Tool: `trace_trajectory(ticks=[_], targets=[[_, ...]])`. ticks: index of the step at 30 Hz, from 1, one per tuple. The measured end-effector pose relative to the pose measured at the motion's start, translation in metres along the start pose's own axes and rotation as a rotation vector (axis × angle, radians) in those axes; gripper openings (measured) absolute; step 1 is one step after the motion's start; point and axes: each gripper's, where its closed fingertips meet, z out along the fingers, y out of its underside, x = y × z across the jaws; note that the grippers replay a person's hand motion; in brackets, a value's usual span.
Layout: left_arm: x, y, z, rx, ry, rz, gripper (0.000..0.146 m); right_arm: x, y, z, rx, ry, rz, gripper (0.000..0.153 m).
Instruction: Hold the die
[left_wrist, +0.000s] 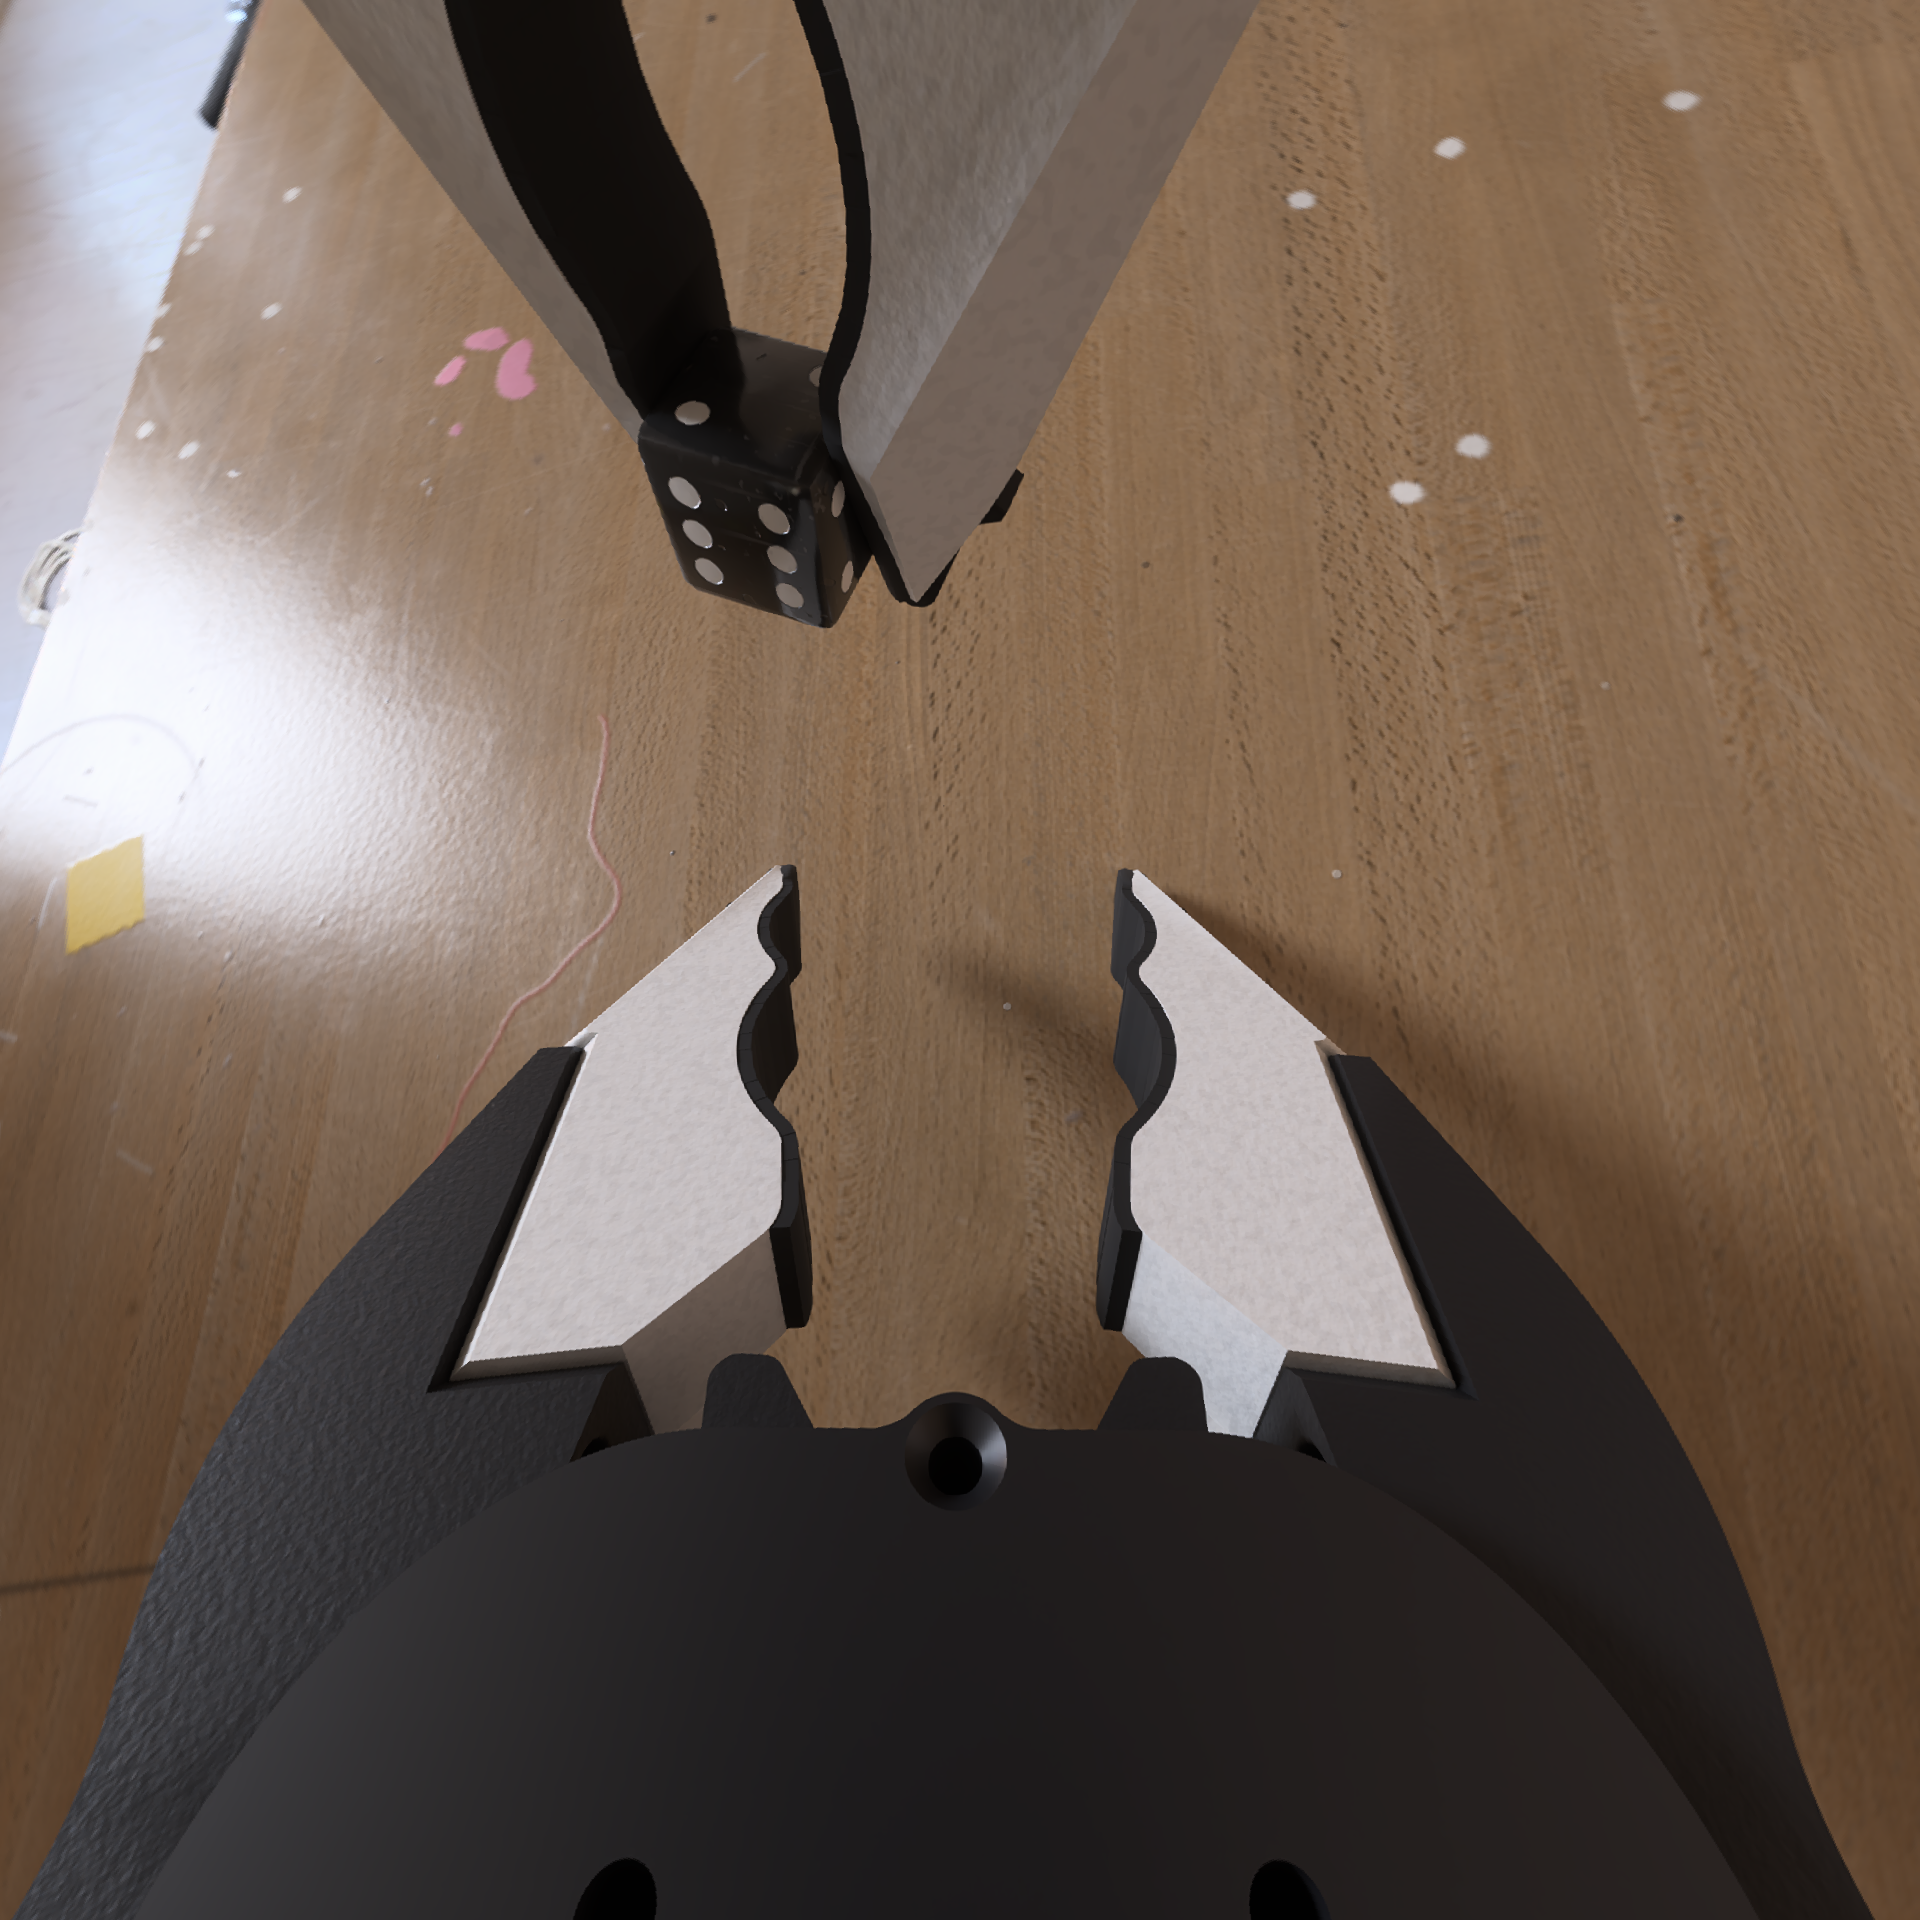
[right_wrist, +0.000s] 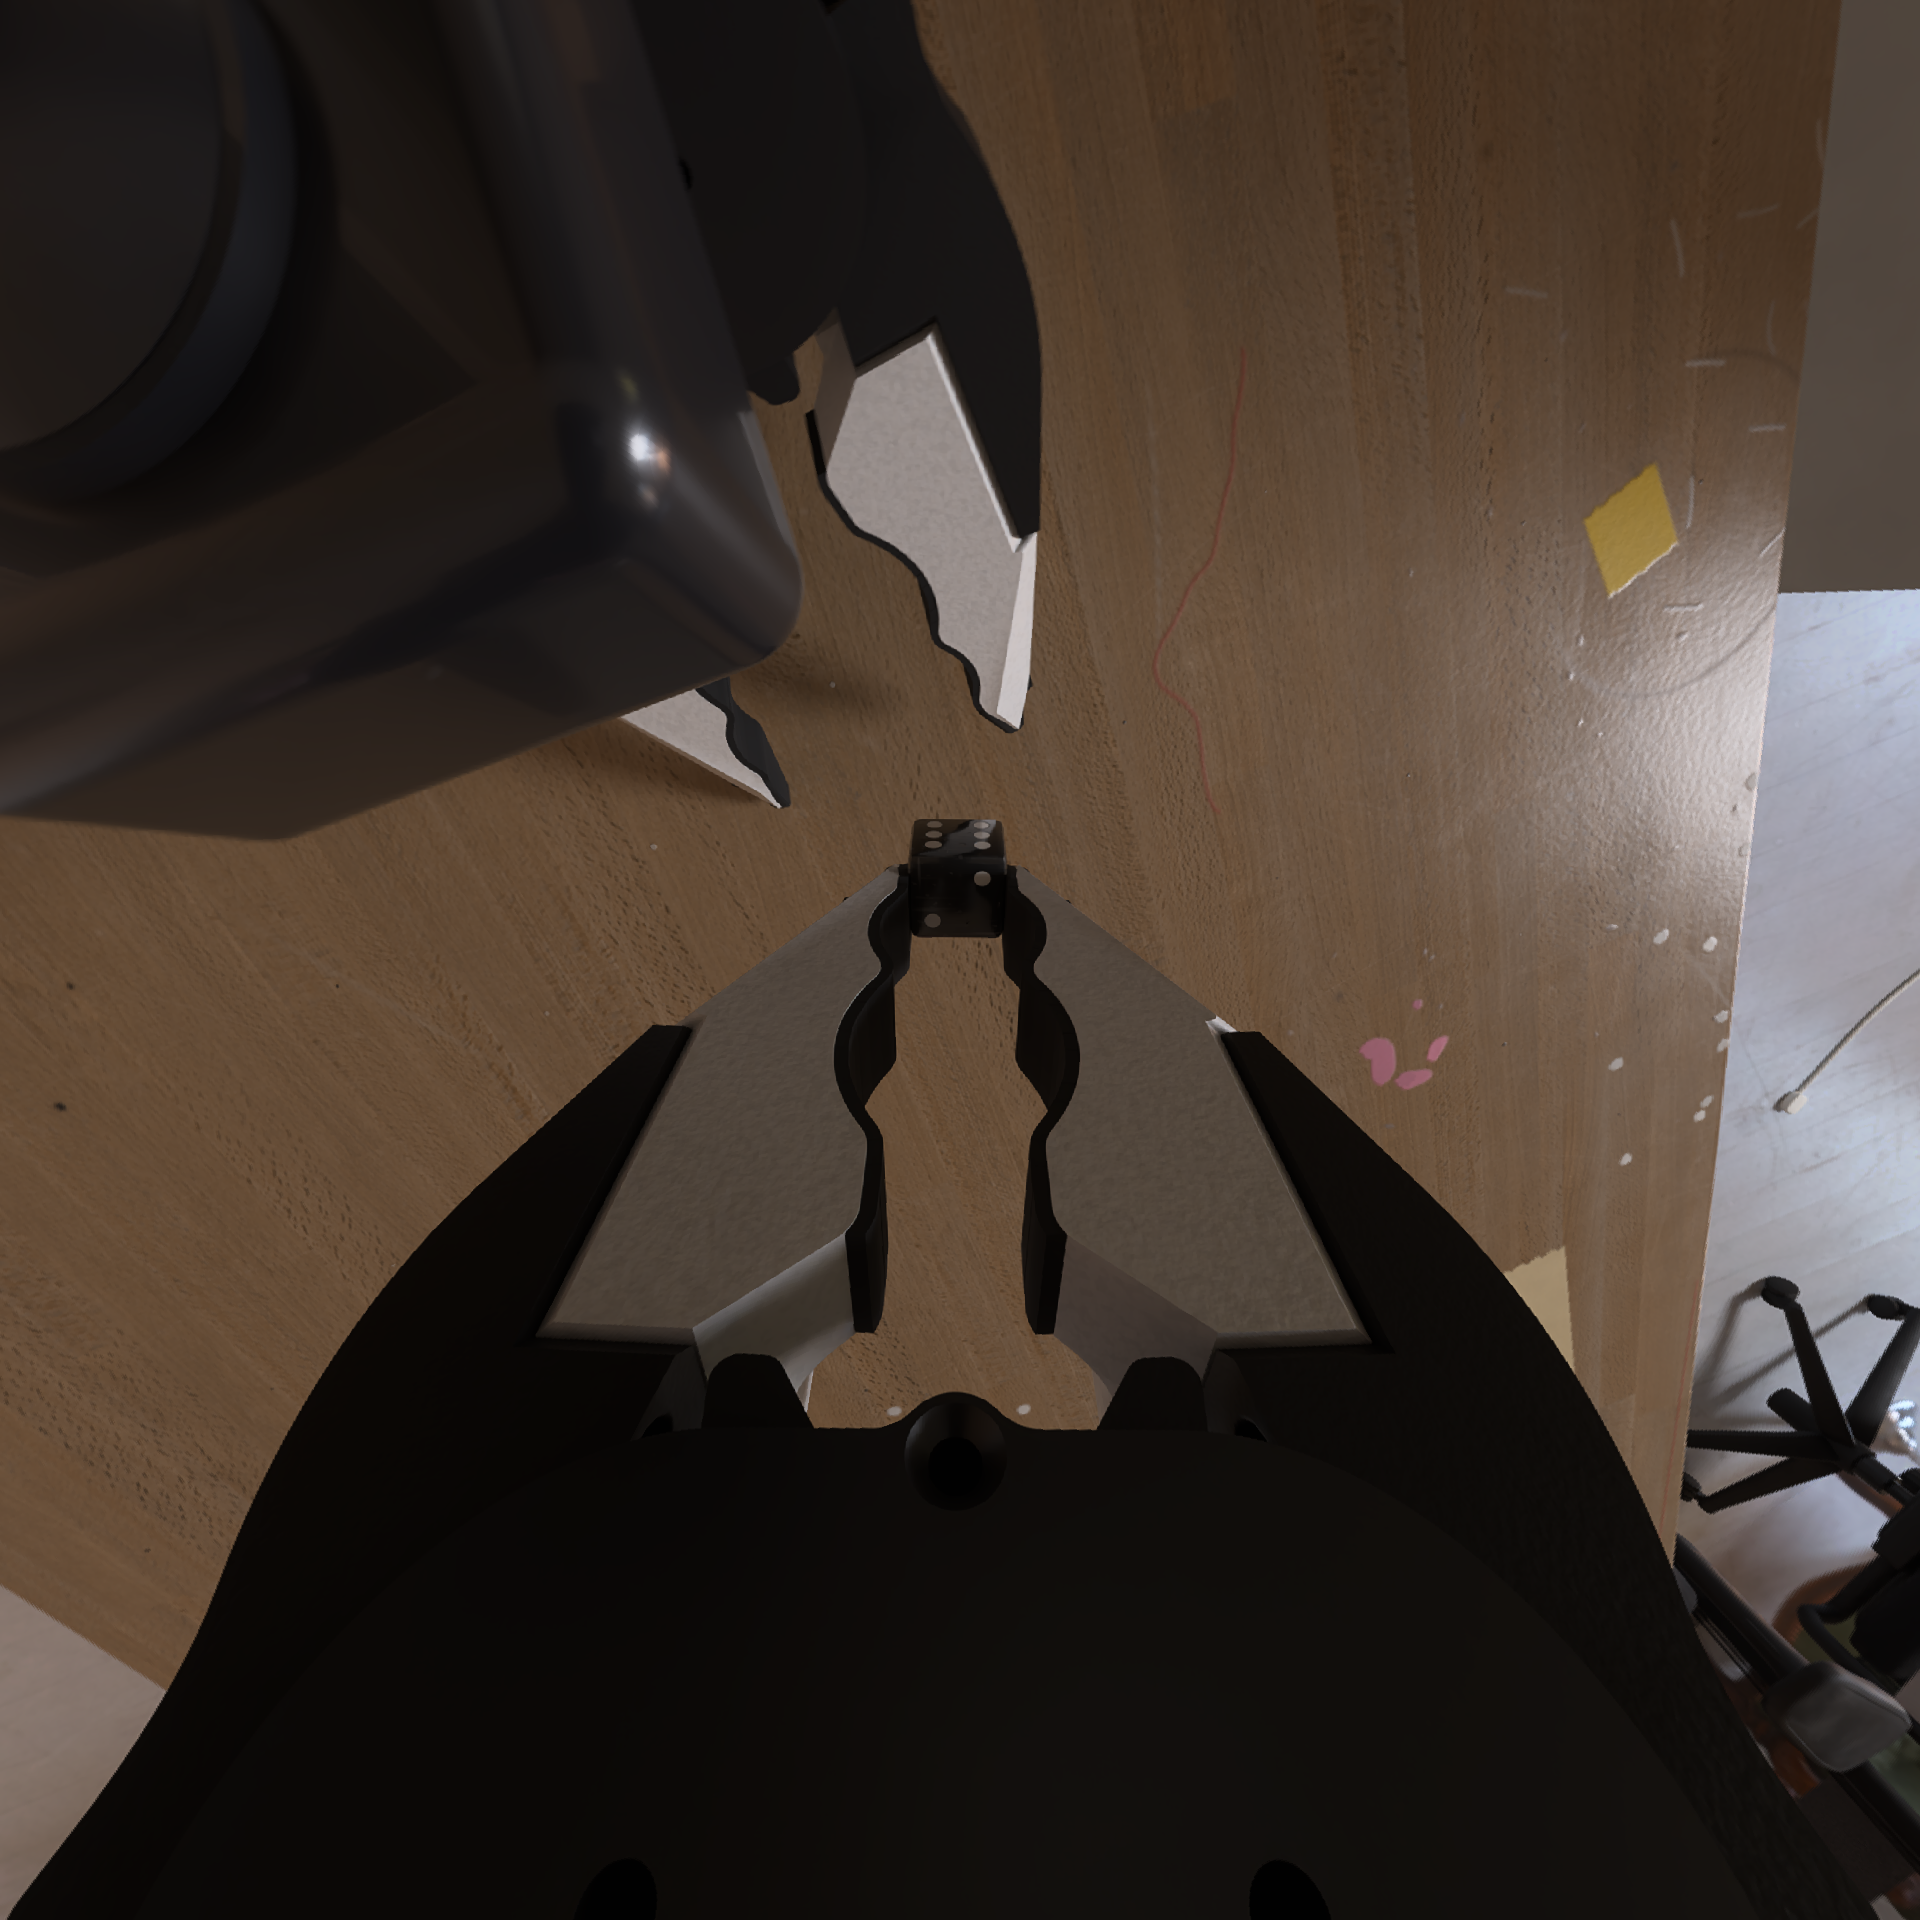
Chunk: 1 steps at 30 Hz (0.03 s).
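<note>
A black die (left_wrist: 753, 499) with white pips is pinched between the two fingertips of my right gripper (left_wrist: 764, 520), which comes in from the top of the left wrist view. In the right wrist view the die (right_wrist: 956, 883) sits between the tips of my right gripper (right_wrist: 956, 894), above the wooden table (right_wrist: 1403, 727). My left gripper (left_wrist: 956, 883) is open and empty, its tips a short way in front of the die. It also shows in the right wrist view (right_wrist: 894, 758), open, facing the die.
The wooden table (left_wrist: 1455, 779) bears white and pink paint spots (left_wrist: 499, 369), a yellow paper scrap (left_wrist: 104, 894) and a thin red thread (left_wrist: 582, 935). Its edge runs down the right of the right wrist view, with floor and a chair base (right_wrist: 1808, 1413) beyond.
</note>
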Motion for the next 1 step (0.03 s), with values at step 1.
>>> trace_trajectory(ticks=[1], targets=[[0.0003,-0.0001,0.0001,0.0,0.022,0.013,0.062,0.0002,0.0005,0.0,-0.001,-0.005,-0.003,0.016]])
